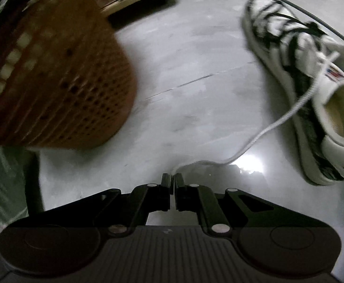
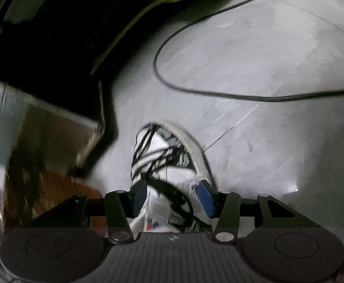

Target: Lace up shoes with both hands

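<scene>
- Two grippers work on one white sneaker (image 1: 313, 99) with black markings, which lies on a pale grey floor (image 1: 195, 70).
- In the left wrist view the left gripper (image 1: 172, 181) has its jaws nearly together, pinching the end of the white shoelace (image 1: 287, 113). The lace runs from its tips in a loose curve across the floor and up to the sneaker's eyelet area, so this hand seems to be drawing the lace out sideways, clear of the shoe.
- In the right wrist view the right gripper (image 2: 172, 195) stands wide apart, its blue pads (image 2: 206, 198) on either side of the sneaker's tongue and upper; blur makes it impossible to tell whether either pad touches. It grips nothing. Placed like this, it probably means to steady the shoe or pick up the black lace (image 2: 172, 200) looped between the pads.
- An orange perforated basket (image 1: 61, 80) stands well apart from the sneaker, on the far side of the left gripper.
- One thin dark cable (image 2: 219, 89) loops over the floor beyond the toe.
- Judging by the loose white end, lacing is unfinished.
</scene>
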A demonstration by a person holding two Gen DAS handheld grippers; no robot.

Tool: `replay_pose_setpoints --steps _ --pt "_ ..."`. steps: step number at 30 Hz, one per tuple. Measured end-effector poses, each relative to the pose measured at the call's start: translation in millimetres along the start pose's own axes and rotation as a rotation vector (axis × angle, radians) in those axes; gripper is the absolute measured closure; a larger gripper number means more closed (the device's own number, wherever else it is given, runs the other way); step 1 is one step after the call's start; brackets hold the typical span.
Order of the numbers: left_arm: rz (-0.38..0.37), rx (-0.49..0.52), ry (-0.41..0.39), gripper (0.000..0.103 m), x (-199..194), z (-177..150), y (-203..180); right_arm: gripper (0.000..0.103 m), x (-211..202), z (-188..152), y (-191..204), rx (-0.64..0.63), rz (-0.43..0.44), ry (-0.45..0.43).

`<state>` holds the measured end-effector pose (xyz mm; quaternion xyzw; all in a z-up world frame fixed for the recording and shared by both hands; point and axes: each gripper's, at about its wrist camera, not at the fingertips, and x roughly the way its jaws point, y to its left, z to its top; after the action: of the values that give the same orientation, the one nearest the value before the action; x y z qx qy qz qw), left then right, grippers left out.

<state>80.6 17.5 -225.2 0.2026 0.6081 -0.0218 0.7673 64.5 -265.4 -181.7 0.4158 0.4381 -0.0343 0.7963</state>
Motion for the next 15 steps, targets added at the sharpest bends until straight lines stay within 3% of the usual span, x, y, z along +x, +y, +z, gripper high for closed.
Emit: replay_pose_setpoints --steps 5,9,13,15 --pt "-0.035 0.024 0.040 0.094 6 2 -11 0.050 -5 6 -7 0.061 -0.006 -0.019" --pt "-0.039 0.053 0.061 0.074 16 3 -23 0.050 -6 0 -1 0.030 -0.019 0.006" --pt "-0.042 0.075 0.055 0.074 14 2 -30 0.050 -14 -16 12 -0.054 0.006 0.035" --pt "-0.034 0.081 0.043 0.074 11 2 -31 0.050 -16 -21 21 -0.131 -0.031 0.043"
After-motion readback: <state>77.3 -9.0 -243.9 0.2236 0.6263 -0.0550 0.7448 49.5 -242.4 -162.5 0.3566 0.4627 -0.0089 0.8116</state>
